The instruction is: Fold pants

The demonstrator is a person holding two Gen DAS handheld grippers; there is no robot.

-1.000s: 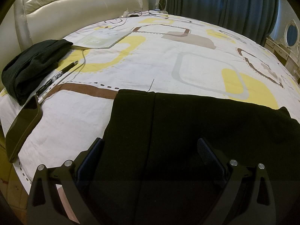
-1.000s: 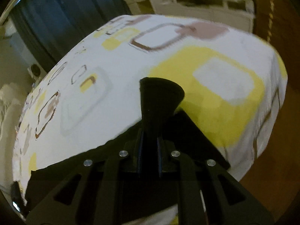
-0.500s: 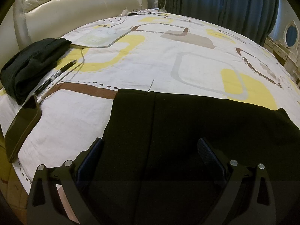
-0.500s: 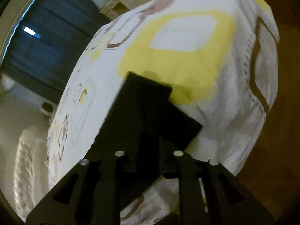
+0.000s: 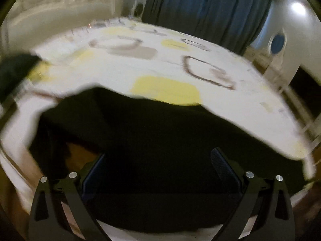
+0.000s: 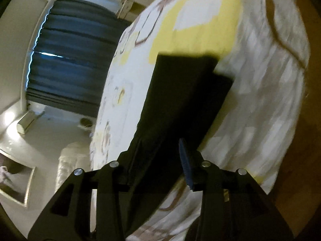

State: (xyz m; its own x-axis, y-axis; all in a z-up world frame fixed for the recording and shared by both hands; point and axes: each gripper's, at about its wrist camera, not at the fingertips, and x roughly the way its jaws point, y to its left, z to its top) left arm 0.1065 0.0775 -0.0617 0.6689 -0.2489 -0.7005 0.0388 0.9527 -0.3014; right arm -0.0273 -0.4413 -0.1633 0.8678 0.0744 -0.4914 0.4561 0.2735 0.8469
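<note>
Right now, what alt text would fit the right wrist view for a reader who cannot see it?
Black pants lie on a bed with a white, yellow and brown patterned cover, seen tilted and blurred. The right gripper is in front, its jaws just opening, with the cloth between them but not pinched. Dark curtains hang behind.

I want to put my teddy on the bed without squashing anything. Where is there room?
The white patterned bedsheet looks bare from the far edge of the black pants up to the cream tufted headboard and dark curtains. The near side is crowded with the pants, and a dark bundle of cloth takes the left edge.
</note>
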